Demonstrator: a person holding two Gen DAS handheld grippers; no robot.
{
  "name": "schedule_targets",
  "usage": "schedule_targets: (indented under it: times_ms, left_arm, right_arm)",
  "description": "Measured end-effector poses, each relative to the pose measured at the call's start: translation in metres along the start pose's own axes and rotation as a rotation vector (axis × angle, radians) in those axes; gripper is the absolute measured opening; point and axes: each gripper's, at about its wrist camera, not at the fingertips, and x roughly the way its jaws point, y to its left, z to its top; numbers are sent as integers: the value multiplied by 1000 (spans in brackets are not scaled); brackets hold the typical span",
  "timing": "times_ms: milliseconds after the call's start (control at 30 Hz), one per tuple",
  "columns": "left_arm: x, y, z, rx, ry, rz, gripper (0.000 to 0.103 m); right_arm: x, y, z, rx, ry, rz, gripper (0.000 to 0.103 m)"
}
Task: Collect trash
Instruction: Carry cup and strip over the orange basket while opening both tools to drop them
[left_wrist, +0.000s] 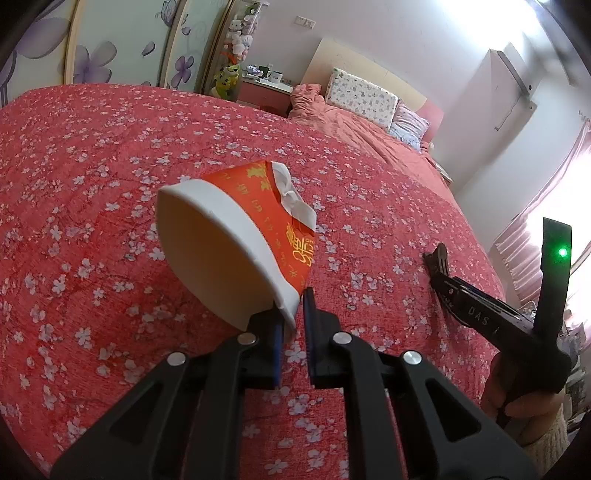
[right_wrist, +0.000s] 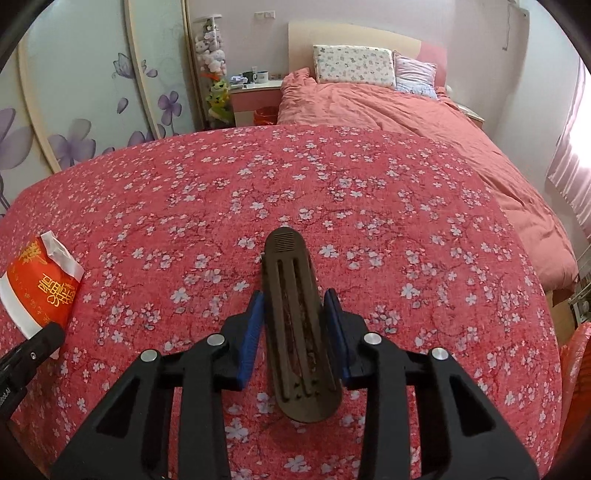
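Left hand-held gripper (left_wrist: 293, 314): cup (left_wrist: 236, 240) rim pinched, cup raised over bed (left_wrist: 110, 147) | Right hand-held gripper (right_wrist: 295, 317): dark clip (right_wrist: 295, 317) enclosed at 12 o'clock, pads touching its sides.

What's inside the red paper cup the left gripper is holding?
Crumpled white tissue pokes from the torn far end of the red paper cup. The open mouth shows only bare pale wall; deeper inside is hidden.
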Motion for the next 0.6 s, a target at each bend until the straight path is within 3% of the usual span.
schedule_targets:
  times_ms: [433, 500, 600]
  left_arm:
    - [4, -18, 10, 59, -22, 58, 14]
    - [5, -16, 12, 52, -21, 40, 8]
    - [3, -15, 14, 54, -37, 18, 6]
  right_arm:
    - [-8, -16, -13, 18, -13, 22, 33]
    - [-10, -17, -14, 16, -16, 19, 33]
    - [-12, -19, -18, 19, -16, 19, 33]
